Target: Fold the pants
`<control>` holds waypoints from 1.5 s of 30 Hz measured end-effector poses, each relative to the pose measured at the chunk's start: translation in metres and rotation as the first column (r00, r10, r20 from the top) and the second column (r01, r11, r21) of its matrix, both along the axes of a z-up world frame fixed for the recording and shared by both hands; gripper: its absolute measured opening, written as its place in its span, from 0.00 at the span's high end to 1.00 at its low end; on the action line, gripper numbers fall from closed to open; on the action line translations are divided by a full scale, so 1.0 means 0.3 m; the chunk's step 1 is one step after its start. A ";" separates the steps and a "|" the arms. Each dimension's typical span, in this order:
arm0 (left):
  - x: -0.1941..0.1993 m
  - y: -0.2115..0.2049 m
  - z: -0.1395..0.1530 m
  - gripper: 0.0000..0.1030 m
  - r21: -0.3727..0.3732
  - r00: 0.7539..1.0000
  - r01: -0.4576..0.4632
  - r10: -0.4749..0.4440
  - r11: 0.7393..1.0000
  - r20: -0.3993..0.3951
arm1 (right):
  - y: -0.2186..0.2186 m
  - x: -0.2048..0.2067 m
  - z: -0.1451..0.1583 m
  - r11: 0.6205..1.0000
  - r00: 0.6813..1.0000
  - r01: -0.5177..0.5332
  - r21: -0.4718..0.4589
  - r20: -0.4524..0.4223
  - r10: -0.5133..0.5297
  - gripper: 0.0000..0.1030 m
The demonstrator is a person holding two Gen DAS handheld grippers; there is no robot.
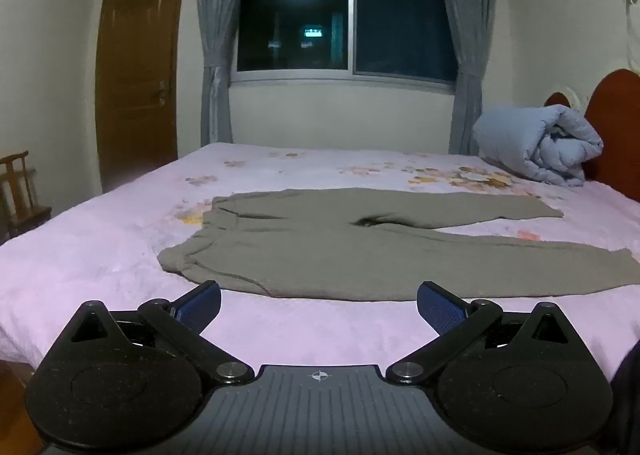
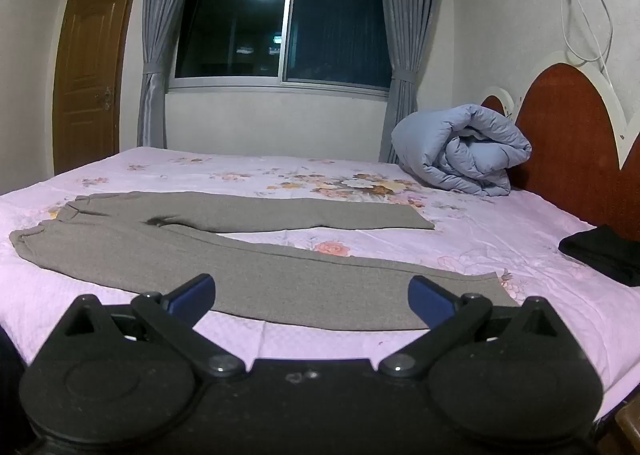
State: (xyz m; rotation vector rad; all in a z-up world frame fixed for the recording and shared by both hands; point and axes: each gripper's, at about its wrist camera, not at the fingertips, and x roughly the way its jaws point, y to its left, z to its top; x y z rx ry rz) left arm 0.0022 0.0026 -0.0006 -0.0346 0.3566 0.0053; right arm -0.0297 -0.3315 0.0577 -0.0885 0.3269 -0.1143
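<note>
Now flat on bed [image 1: 100, 255]: grey pants [image 1: 320, 251], legs apart; near them, left gripper [image 1: 318, 305] and right gripper [image 2: 312, 297], both spread wide, gripping nothing.

A rolled blue duvet [image 2: 460, 151] lies by the red headboard [image 2: 568, 135]; a black garment [image 2: 604, 253] lies nearby.

1. The pants [image 1: 340, 251] were matt grey knit cloth.
2. The bedsheet [image 1: 100, 255] was soft pink cloth with a fine quilted texture.
3. The rolled duvet [image 2: 460, 151] was puffy blue fabric.
4. The door [image 1: 136, 67] was glossy wood.
5. The left gripper [image 1: 319, 305] was matt black plastic.
</note>
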 end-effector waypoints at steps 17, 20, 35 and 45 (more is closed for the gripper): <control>-0.009 -0.032 0.007 0.00 0.048 0.998 0.069 -0.069 0.996 0.001 | -0.001 0.001 -0.002 1.000 1.000 0.000 0.000 -0.011 0.000 0.06; -0.008 -0.031 0.005 0.00 0.047 0.998 0.070 -0.070 0.996 0.000 | -0.001 0.001 -0.002 1.000 1.000 0.000 0.000 -0.010 0.000 0.06; -0.013 -0.031 0.005 0.00 0.047 0.998 0.070 -0.071 0.996 0.000 | 0.000 0.000 0.000 1.000 1.000 0.000 -0.002 -0.011 0.000 0.06; -0.013 -0.032 0.004 0.00 0.047 0.997 0.072 -0.072 0.996 -0.002 | 0.003 0.000 0.000 1.000 1.000 0.000 -0.002 -0.010 0.000 0.06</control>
